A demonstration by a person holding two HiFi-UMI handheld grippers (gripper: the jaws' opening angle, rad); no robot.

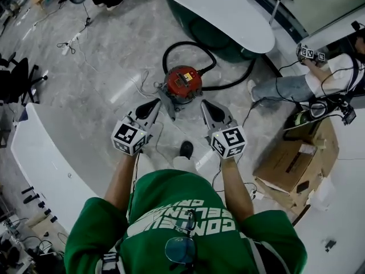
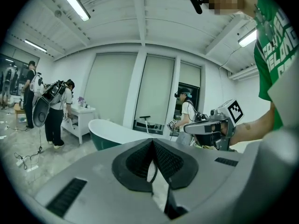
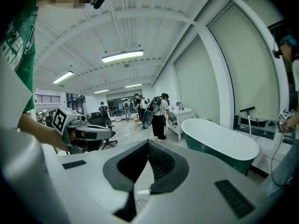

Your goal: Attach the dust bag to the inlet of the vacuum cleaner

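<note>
L gripper (image 1: 153, 105) & R gripper (image 1: 207, 107): jaws together, empty; vacuum cleaner (image 1: 183, 83) rigid, heavy-looking; dust bag not in view; I'd pinch its collar.

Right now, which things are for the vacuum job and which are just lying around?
For the job:
vacuum cleaner, its black hose, left hand-held gripper, right hand-held gripper (both shut, empty). I can't spot a dust bag.

Just lying about:
bathtub, cardboard box, office chair, floor cables.
</note>
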